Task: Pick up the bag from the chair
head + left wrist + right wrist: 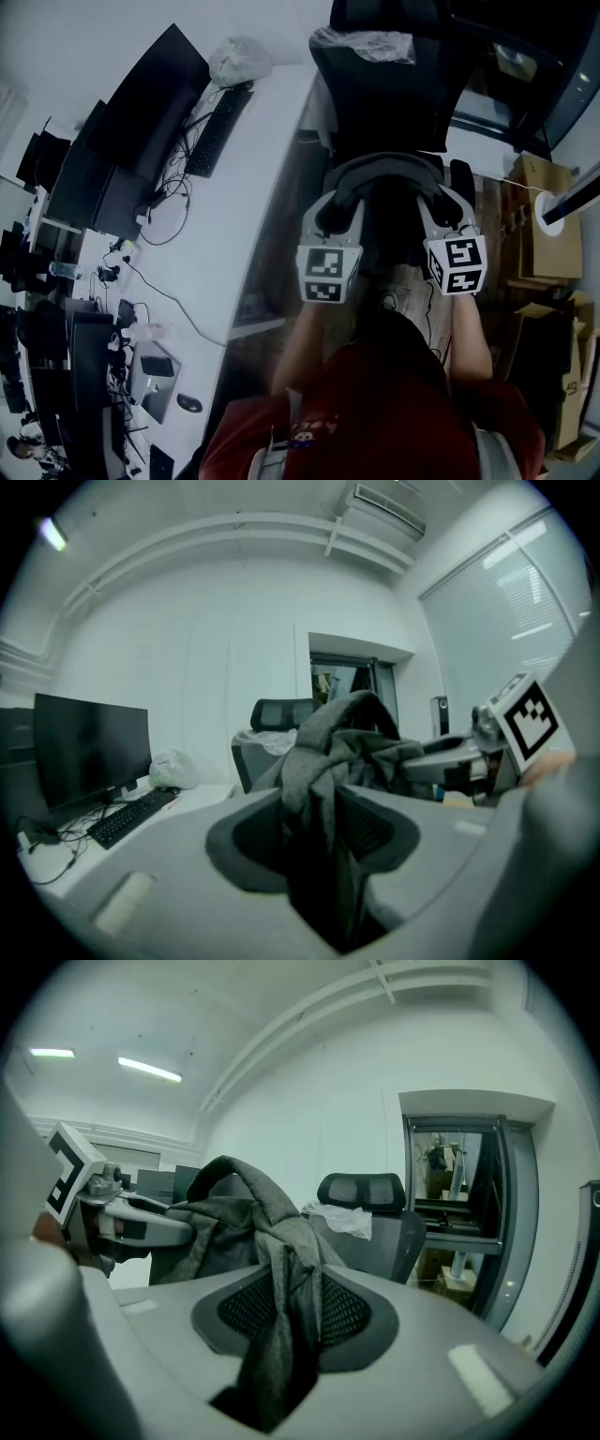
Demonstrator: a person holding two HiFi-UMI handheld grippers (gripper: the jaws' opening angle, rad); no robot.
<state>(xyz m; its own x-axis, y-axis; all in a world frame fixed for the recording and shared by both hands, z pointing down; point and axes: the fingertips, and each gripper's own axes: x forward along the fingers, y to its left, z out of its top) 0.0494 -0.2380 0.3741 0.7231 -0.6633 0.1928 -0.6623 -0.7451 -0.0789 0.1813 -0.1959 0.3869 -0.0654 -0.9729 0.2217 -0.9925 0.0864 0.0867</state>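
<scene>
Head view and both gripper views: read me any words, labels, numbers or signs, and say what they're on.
Nothing can be read with certainty.
Red shirt: pale print near the chest, too blurred to read.
Cardboard box: dark marks, too small to read.
Cubes on the left gripper and right gripper: black-and-white square patterns, no letters.
Both gripper views: no text.

Office: monitors (141, 108), kbd (216, 131), desk chair (394, 103)

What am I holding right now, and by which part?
The dark grey fabric bag, held by both: the left tongs and right tongs each pinch bunched grey fabric at its top, apparently the strap.
</scene>
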